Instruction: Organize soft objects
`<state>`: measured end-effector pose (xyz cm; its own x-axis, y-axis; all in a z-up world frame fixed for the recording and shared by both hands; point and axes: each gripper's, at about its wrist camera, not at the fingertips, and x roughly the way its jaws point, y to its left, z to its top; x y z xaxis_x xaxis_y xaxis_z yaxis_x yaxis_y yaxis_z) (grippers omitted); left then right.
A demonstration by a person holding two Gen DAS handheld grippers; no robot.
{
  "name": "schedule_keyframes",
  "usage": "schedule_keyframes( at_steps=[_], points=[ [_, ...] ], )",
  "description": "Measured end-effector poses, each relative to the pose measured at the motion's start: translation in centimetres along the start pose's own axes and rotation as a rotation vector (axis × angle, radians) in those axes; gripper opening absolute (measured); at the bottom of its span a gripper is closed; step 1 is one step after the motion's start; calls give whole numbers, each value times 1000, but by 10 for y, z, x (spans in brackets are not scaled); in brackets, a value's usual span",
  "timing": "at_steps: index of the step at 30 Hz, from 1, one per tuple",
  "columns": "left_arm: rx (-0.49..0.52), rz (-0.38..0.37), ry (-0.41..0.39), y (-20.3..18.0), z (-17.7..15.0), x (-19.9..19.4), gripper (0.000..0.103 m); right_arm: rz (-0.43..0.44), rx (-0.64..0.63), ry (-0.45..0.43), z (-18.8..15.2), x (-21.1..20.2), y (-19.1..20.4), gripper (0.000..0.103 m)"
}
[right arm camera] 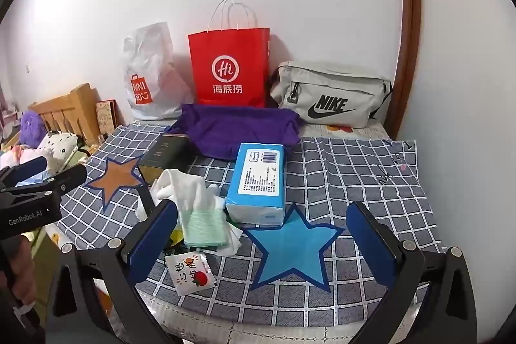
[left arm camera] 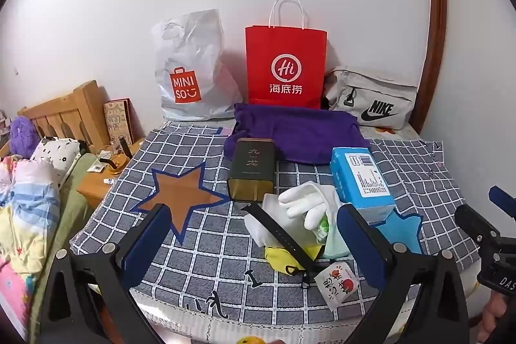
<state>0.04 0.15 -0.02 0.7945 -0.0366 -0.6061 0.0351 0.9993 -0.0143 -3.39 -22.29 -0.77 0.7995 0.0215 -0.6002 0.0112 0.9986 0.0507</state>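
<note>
White gloves (left arm camera: 303,202) lie heaped, apparently tangled with a black strap (left arm camera: 280,237); both grippers wide, empty; a grab risks dragging neighbours.

Soft things heaped mid-desk, on the checked cloth

A white glove (left arm camera: 301,202) lies on top, fingers splayed, over a folded pale green cloth (right arm camera: 201,226) and crumpled white fabric (right arm camera: 232,239) — a yellow piece (left arm camera: 280,257) pokes out beneath, crossed by a black strap (left arm camera: 280,234). Behind the heap a purple cloth (right arm camera: 238,131) sits bunched and open, like a pouch.
</note>
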Motion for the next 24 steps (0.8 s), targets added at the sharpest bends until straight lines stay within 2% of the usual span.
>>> schedule_keyframes(
  at_steps=[1,5,15,17,24],
  points=[
    [5,1,-3,0,0,0,103,11,26,-40,-2,-9,-3,103],
    [-1,-5,-6,8,2,-2,103,16,21,10,2,-5,-1,103],
    [14,-5,-4,20,8,-15,103,33,22,0,-1,-11,-2,103],
    [30,14,-7,-4,1,-8,103,36,24,1,0,-11,-2,103],
    [28,16,-6,-4,1,-10,103,43,28,-2,-1,-13,0,103]
  ],
)
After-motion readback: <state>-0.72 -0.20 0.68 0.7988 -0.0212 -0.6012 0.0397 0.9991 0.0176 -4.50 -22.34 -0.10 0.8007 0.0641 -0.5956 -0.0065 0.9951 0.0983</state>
